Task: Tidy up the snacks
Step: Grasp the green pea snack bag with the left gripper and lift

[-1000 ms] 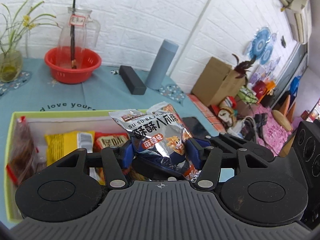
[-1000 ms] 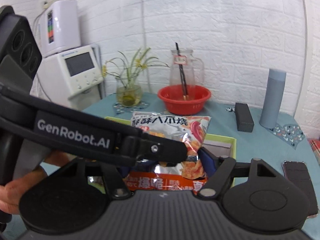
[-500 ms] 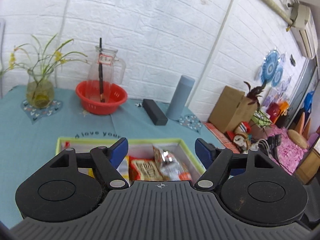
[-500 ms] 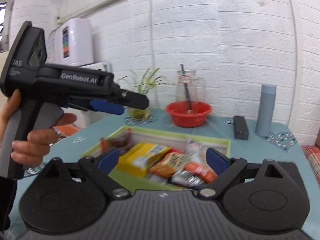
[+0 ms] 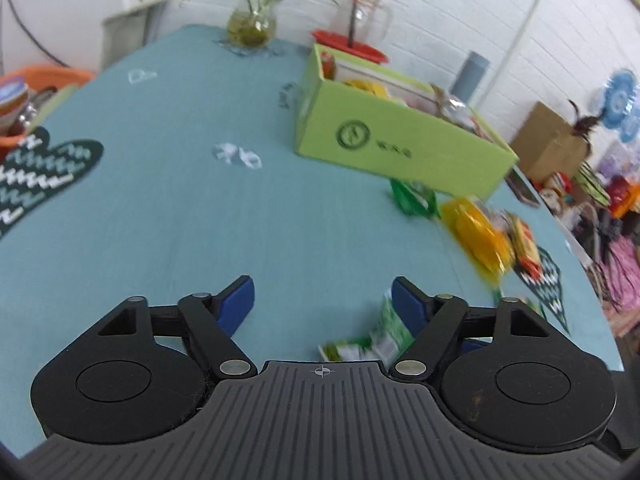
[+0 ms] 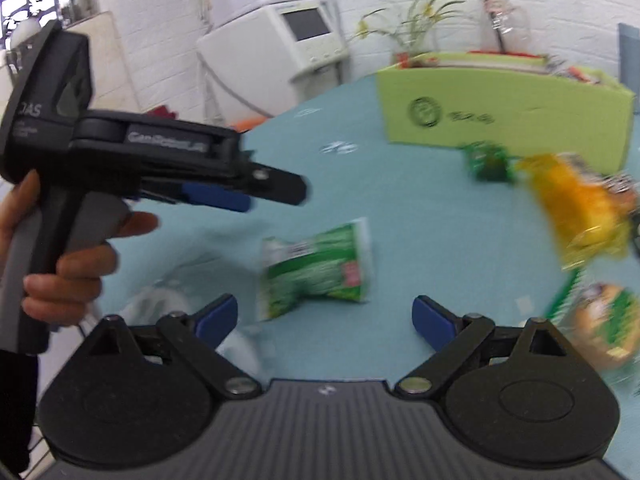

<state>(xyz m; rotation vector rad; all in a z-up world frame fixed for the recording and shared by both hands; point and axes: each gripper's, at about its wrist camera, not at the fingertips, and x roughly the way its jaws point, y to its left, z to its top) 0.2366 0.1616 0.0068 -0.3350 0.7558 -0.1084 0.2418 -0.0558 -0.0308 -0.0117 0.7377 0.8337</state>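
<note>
Left wrist view: left tongs point(image 5: 323, 294) spread apart, empty, hovering over the desk point(image 5: 168, 216). Green packet point(image 5: 380, 336) sits at 4 o'clock, just beside the right-hand pad. Green box point(image 5: 400, 140) at 1 o'clock, already holding snacks — yellow bag point(image 5: 478, 236) and small green pack point(image 5: 414, 198) lie near its front wall.

Right wrist view: right tongs point(image 6: 325, 314) also apart, empty. Green packet point(image 6: 316, 266) dead ahead at 12, long axis running roughly 9-to-3, blurred. Right tongs look better lined up. Open cloth around the packet; desk edge lies left.
</note>
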